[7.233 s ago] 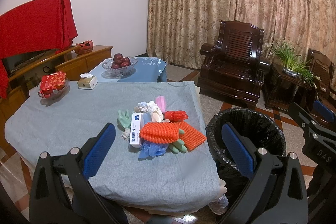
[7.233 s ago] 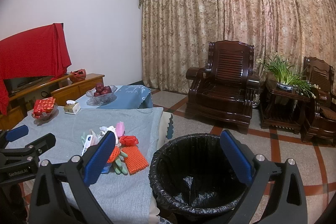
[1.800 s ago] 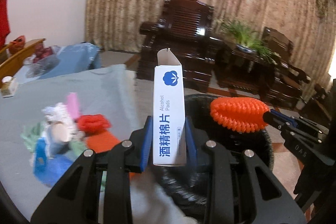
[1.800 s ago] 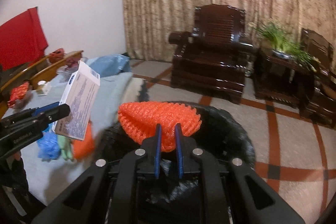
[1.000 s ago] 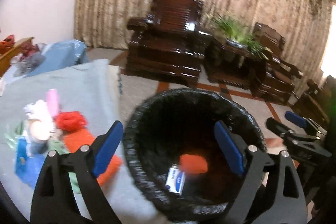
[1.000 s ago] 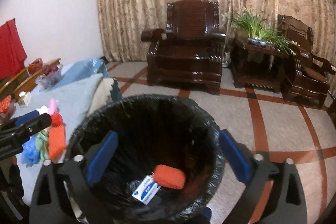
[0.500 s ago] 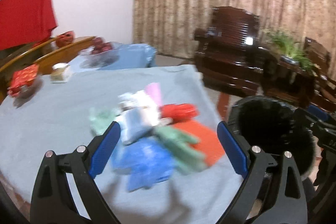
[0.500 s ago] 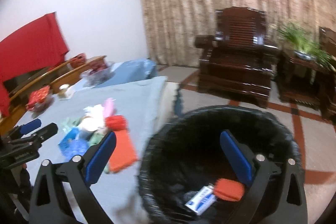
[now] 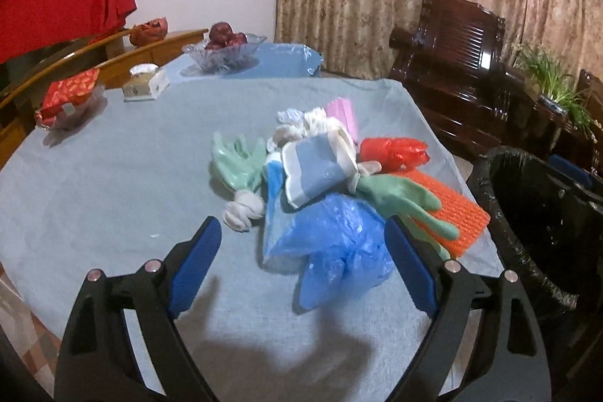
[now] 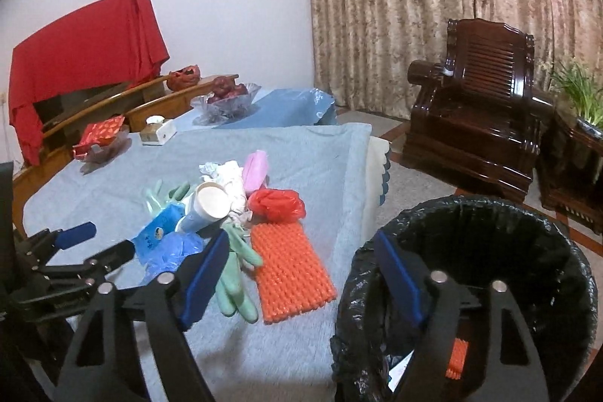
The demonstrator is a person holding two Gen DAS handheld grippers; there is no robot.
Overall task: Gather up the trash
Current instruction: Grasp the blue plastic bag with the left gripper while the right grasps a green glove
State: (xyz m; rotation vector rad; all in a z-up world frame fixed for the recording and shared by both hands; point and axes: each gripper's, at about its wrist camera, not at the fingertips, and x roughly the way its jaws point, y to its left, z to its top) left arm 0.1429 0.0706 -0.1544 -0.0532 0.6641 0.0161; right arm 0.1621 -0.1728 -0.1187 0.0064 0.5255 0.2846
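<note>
A pile of trash lies on the grey tablecloth point(image 9: 113, 176): a blue plastic bag point(image 9: 331, 243), green rubber gloves point(image 9: 403, 198), an orange foam net point(image 9: 452, 210), a red bag point(image 9: 392, 149), a paper cup point(image 10: 207, 204) and white crumpled paper point(image 9: 312, 119). My left gripper point(image 9: 301, 262) is open and empty, its fingers either side of the blue bag. My right gripper point(image 10: 301, 270) is open and empty, between the pile and the black-lined bin point(image 10: 527, 232). In the bin lie an orange net point(image 10: 456, 356) and a box.
A tissue box point(image 9: 145, 85), a dish with a red packet point(image 9: 69, 97) and a fruit bowl point(image 9: 226, 44) stand at the table's far side. A dark wooden armchair point(image 10: 482, 93) and a potted plant point(image 10: 580, 93) are beyond the bin.
Both grippers dropped the white box and orange net into the bin, opened, and swung back left to the table. The left gripper has moved closer to the blue bag.
</note>
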